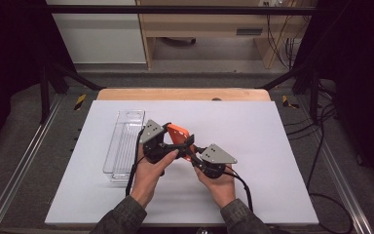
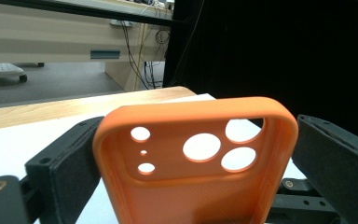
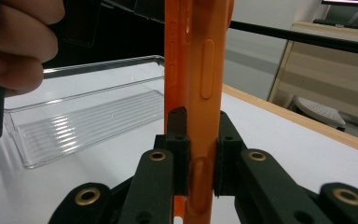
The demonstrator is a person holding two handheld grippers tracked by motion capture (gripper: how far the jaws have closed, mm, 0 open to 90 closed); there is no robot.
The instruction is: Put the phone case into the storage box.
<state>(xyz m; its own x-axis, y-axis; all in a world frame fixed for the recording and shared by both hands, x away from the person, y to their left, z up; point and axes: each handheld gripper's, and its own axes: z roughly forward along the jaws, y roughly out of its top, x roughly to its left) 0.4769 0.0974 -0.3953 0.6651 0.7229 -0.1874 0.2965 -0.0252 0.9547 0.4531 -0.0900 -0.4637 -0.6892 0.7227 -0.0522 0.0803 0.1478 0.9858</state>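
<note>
An orange phone case [image 1: 177,131] is held in the air above the white mat, between both grippers. My left gripper [image 1: 168,141] comes at it from the left and my right gripper [image 1: 193,148] from the lower right. In the left gripper view the case [image 2: 196,154] faces the camera with its inner side and round camera holes, and the left gripper [image 2: 198,126] is shut across its width, a black jaw against each long edge. In the right gripper view the case [image 3: 200,84] stands edge-on, side buttons showing, and the right gripper [image 3: 201,126] is shut on its wall.
A clear ribbed plastic tray [image 1: 124,141] lies lengthwise left of the hands, also seen as the tray [image 3: 88,121] behind the case. The white mat [image 1: 272,146] covers a wooden table [image 1: 185,94]. The person's left hand [image 3: 14,42] is at the upper left. Black frame posts flank the table.
</note>
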